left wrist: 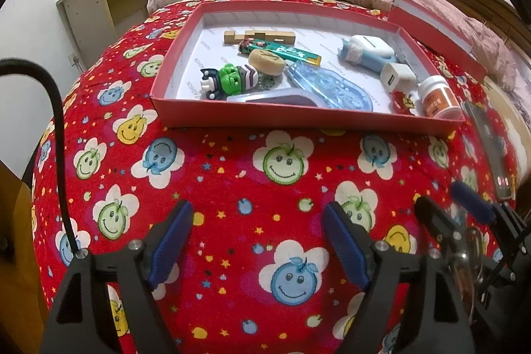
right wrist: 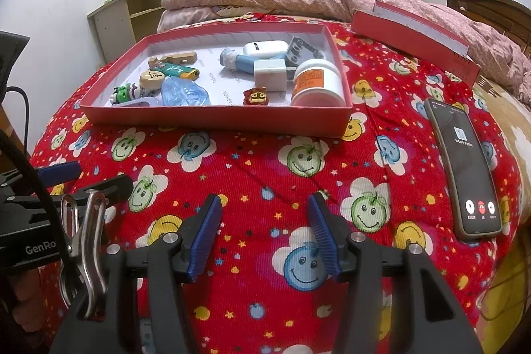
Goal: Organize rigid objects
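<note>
Both claws are released and grasp nothing: the left gripper (left wrist: pixel 259 241) and the right gripper (right wrist: pixel 265 233) hover side by side over the red smiley bedspread (right wrist: pixel 252 168), jaws spread wide, near the front wall of the red box (right wrist: pixel 215 118). All the small rigid things lie inside this box. At its front right corner the white pill bottle (right wrist: pixel 317 83) lies on its side, long axis going from front-right to back-left. Just beside it are a white charger cube (right wrist: pixel 270 75) and a small red and gold charm (right wrist: pixel 255 97). The green lighter (right wrist: pixel 176 70) lies across the box, its metal end pointing right. Left of it, a green figure (right wrist: pixel 124 93) lies down, touching a round wooden chess piece (right wrist: pixel 151 78). Outside the box, a phone (right wrist: pixel 464 168) lies on the bedspread to the right, long axis running away from the camera, screen lit.
</note>
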`<control>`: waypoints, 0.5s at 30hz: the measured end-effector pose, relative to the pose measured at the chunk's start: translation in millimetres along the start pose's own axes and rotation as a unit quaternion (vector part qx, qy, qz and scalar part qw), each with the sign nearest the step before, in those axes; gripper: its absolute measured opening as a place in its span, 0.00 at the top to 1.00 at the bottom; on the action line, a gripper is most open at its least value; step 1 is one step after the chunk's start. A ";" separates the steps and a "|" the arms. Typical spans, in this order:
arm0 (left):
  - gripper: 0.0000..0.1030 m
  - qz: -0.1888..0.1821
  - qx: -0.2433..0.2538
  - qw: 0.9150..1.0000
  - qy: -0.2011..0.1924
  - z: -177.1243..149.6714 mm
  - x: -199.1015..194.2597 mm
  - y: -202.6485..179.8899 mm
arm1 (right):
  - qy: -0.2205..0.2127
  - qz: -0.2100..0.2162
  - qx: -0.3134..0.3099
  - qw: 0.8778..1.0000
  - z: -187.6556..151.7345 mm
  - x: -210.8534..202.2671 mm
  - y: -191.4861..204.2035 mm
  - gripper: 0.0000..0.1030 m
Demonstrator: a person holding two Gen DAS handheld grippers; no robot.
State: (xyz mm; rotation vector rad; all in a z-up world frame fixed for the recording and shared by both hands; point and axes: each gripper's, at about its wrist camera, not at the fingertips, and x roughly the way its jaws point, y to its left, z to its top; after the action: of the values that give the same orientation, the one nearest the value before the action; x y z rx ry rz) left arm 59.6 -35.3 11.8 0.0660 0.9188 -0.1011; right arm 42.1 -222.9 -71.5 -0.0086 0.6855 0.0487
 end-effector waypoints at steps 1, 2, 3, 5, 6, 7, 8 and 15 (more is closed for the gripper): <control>0.18 0.000 0.000 1.000 0.000 0.0 0.0 -0.1 | 0.000 0.000 0.000 1.000 0.0 -0.1 -0.2 0.46; 0.18 0.000 0.000 1.000 -0.001 0.0 0.0 0.2 | 0.000 0.001 0.000 1.000 0.0 0.0 -0.2 0.46; 0.18 0.000 0.000 1.000 -0.001 0.4 -0.1 0.2 | 0.000 0.001 0.001 1.000 0.0 0.0 -0.2 0.46; 0.18 0.000 0.000 1.000 0.000 0.3 0.1 0.3 | 0.000 0.000 0.001 1.000 -0.2 0.0 -0.1 0.46; 0.18 0.001 0.000 1.000 0.000 0.2 -0.1 -0.1 | 0.000 0.000 0.000 1.000 -0.3 0.0 -0.1 0.46; 0.18 0.000 0.000 1.000 0.000 0.3 -0.2 0.0 | 0.000 0.000 0.000 1.000 -0.3 0.0 -0.3 0.46; 0.18 0.001 0.000 1.000 0.000 0.3 -0.2 0.2 | 0.000 0.001 0.000 1.000 -0.3 0.0 -0.3 0.46; 0.18 0.001 -0.001 1.000 0.001 0.5 0.2 0.5 | 0.000 0.001 0.000 1.000 -0.3 -0.1 -0.5 0.46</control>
State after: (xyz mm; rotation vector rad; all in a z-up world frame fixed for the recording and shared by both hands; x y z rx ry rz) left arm 60.2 -34.8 12.0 0.0650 0.9205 -0.0990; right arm 41.9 -223.5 -71.6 -0.0073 0.6850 0.0496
